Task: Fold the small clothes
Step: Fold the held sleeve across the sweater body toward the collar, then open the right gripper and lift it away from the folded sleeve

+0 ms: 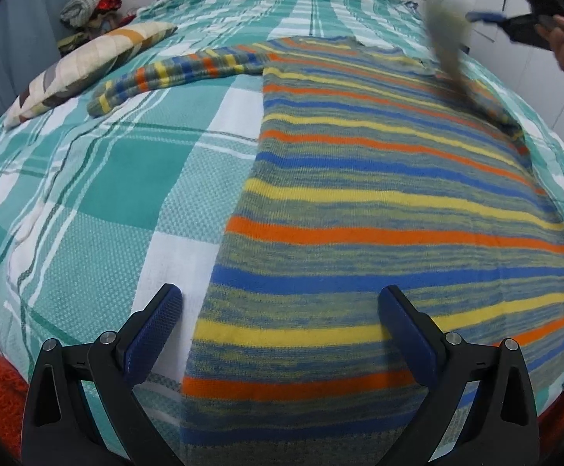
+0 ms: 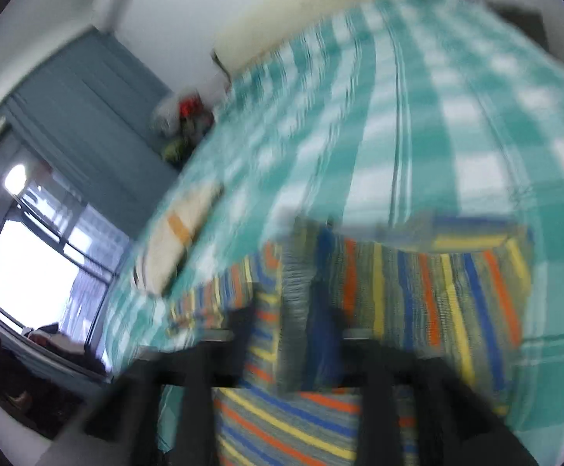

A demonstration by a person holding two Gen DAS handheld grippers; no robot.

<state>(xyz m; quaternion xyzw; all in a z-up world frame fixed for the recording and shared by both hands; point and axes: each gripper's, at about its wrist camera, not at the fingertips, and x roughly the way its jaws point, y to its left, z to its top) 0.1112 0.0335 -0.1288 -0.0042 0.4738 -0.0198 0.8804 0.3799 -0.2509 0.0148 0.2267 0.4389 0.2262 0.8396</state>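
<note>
We see a striped sweater lying face-flat on a bed under a teal-and-white checked cover, its body running away from us and one sleeve stretched out to the left. The other sleeve is lifted off the bed at the far right, blurred. Our left gripper hovers over the sweater's near hem with its jaws wide apart and nothing between them. Our right gripper is up at the far right beside the raised sleeve; we cannot tell whether its jaws hold it. A patchwork pillow lies at the left.
</note>
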